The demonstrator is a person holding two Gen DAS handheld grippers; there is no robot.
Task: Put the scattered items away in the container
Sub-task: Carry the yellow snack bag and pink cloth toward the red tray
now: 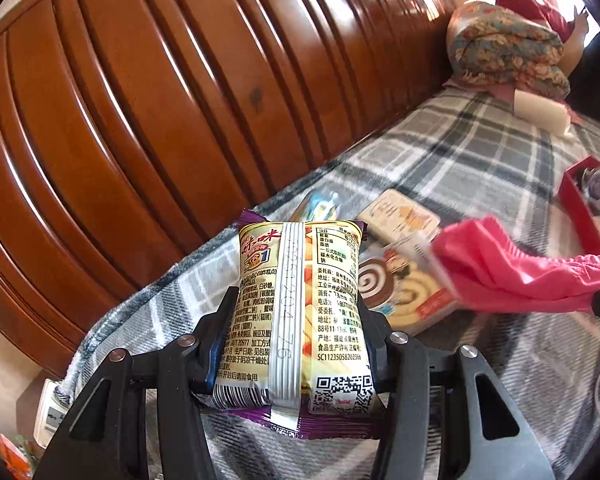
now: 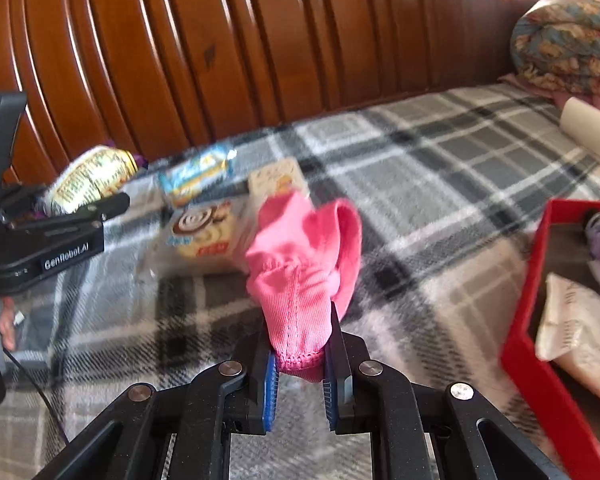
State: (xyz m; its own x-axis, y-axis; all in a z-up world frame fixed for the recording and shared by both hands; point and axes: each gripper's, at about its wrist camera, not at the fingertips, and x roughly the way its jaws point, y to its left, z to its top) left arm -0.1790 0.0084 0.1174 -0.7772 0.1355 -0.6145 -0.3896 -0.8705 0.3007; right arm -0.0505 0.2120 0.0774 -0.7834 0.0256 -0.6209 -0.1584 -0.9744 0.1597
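Currently two claws, both loaded. Left claw [image 1: 296, 344] clamps one snack bag [image 1: 300, 312]; right claw [image 2: 300, 364] is pinched tight on one pink cloth [image 2: 304, 264]. Three packets lie beyond the claws: a swirl-cake box [image 2: 204, 236], a beige pack [image 2: 278, 180], a blue-yellow pack [image 2: 196, 172]. One red box [image 2: 528, 320], already partly filled, sits right of the right claw. Surface: grey plaid blanket [image 2: 440, 168]. Behind it, a slatted wooden headboard [image 2: 220, 40]; a floral bundle [image 2: 568, 40] far right.
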